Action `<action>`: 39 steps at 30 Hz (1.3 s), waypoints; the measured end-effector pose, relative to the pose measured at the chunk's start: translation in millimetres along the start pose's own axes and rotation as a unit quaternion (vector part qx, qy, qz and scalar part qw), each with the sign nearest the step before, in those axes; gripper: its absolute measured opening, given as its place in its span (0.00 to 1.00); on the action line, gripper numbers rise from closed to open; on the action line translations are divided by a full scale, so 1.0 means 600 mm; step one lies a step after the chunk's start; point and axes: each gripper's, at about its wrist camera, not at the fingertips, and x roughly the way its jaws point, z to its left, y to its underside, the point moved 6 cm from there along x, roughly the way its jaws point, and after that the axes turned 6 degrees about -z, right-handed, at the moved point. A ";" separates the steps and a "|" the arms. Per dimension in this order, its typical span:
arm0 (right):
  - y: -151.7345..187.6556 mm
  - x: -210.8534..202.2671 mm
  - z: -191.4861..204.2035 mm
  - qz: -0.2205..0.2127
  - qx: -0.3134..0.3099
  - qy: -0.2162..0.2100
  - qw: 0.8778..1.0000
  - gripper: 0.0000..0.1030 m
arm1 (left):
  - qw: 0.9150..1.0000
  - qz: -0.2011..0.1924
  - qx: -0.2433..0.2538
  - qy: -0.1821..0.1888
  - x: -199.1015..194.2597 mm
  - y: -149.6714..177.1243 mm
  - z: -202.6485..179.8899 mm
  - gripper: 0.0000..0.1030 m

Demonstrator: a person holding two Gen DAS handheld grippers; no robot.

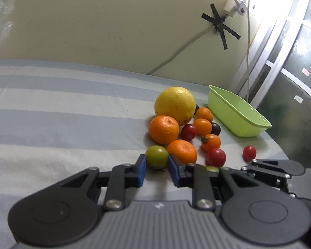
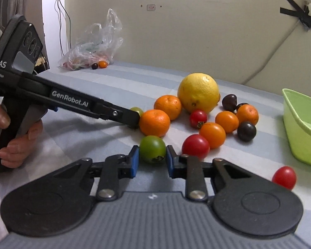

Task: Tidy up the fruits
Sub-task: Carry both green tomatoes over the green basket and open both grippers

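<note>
A pile of fruit lies on the striped cloth: a big yellow citrus (image 1: 174, 104) (image 2: 198, 92), oranges (image 1: 163, 129) (image 2: 154, 122), and red, orange and dark tomatoes. A light green basket (image 1: 238, 112) (image 2: 302, 124) stands to the right. My left gripper (image 1: 156, 164) has its blue pads on both sides of a green tomato (image 1: 156, 157) on the cloth. My right gripper (image 2: 152, 159) has its pads against the sides of another green tomato (image 2: 152, 149). The left gripper also shows in the right wrist view (image 2: 134, 117), reaching in from the left.
A clear plastic bag (image 2: 93, 47) with more fruit lies at the far left by the wall. A lone red tomato (image 2: 284, 177) (image 1: 249, 153) sits near the basket. Cables and black tape hang on the wall (image 1: 219, 23).
</note>
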 end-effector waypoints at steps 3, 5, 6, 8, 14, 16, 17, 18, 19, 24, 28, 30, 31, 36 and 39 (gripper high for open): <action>-0.005 -0.030 -0.008 -0.024 0.009 -0.003 1.000 0.29 | 1.000 -0.013 -0.014 0.002 -0.030 0.004 -0.012 0.23; -0.015 -0.055 -0.029 -0.052 0.022 0.002 0.998 0.29 | 0.999 -0.021 -0.018 0.017 -0.045 0.001 -0.033 0.23; -0.020 -0.065 -0.044 -0.065 0.027 0.013 0.997 0.29 | 0.999 -0.022 -0.011 0.022 -0.045 -0.006 -0.048 0.23; -0.031 -0.087 -0.090 -0.095 0.042 0.051 0.993 0.29 | 0.999 -0.024 0.013 0.032 -0.034 -0.025 -0.089 0.23; -0.052 -0.146 -0.262 -0.158 0.089 0.186 0.966 0.29 | 0.994 -0.019 0.064 0.085 0.078 -0.100 -0.228 0.24; -0.049 -0.149 -0.308 -0.151 0.092 0.222 0.959 0.29 | 0.992 -0.008 0.079 0.096 0.135 -0.114 -0.274 0.24; -0.043 -0.147 -0.327 -0.141 0.093 0.232 0.958 0.29 | 0.992 -0.001 0.081 0.100 0.156 -0.115 -0.290 0.24; -0.036 -0.147 -0.343 -0.131 0.095 0.240 0.957 0.29 | 0.991 0.006 0.085 0.102 0.181 -0.114 -0.306 0.24; -0.029 -0.142 -0.355 -0.122 0.095 0.244 0.957 0.29 | 0.991 0.011 0.090 0.099 0.203 -0.114 -0.318 0.24; -0.007 -0.119 -0.368 -0.111 0.081 0.247 0.959 0.31 | 0.993 0.044 0.086 0.070 0.271 -0.092 -0.339 0.25; -0.008 -0.122 -0.375 -0.123 0.097 0.240 0.958 0.50 | 0.994 0.041 0.090 0.044 0.279 -0.085 -0.334 0.34; -0.011 -0.129 -0.377 -0.131 0.109 0.231 0.958 0.50 | 0.995 0.038 0.086 0.040 0.276 -0.088 -0.336 0.36; -0.012 -0.133 -0.375 -0.136 0.115 0.228 0.957 0.50 | 0.995 0.036 0.081 0.037 0.267 -0.088 -0.334 0.37; -0.008 -0.156 -0.391 -0.163 0.151 0.225 0.949 0.50 | 0.996 -0.018 0.071 0.049 0.176 -0.108 -0.328 0.37; -0.010 -0.174 -0.392 -0.188 0.158 0.234 0.941 0.50 | 0.996 -0.054 0.062 0.031 0.094 -0.109 -0.286 0.37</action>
